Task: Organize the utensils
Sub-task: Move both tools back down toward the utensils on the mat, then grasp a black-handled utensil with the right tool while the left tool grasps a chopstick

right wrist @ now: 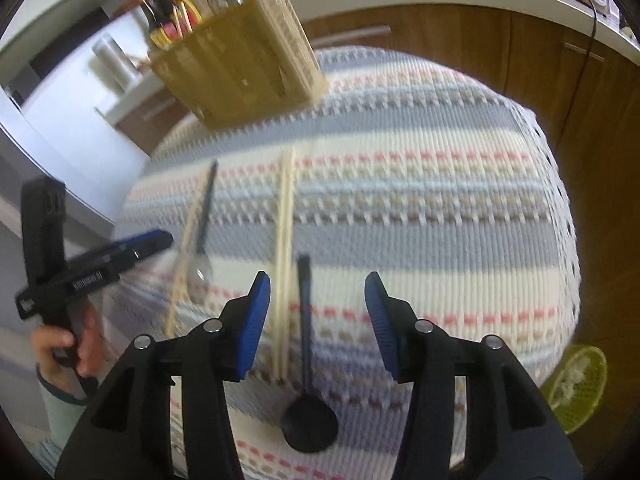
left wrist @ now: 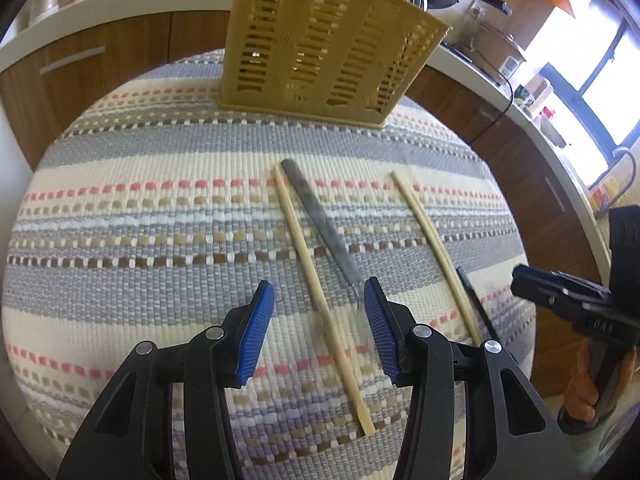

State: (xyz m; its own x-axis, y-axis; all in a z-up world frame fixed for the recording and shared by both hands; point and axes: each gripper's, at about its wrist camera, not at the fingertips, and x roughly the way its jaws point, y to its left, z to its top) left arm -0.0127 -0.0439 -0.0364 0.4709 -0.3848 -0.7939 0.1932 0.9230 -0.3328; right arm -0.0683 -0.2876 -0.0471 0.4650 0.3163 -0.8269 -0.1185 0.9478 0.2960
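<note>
Both grippers hung with jaws parted and empty: the left gripper over a chopstick at frame centre. The right gripper hung above a black spoon.

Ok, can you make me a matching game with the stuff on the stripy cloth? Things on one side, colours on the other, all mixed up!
Things:
1. utensil basket
2. spoon
3. chopstick
4. pads on the fingers

Colours:
A. blue
B. black
C. mustard yellow
D. pale cream

Right pairs: 1-C, 2-B, 3-D, 4-A
</note>
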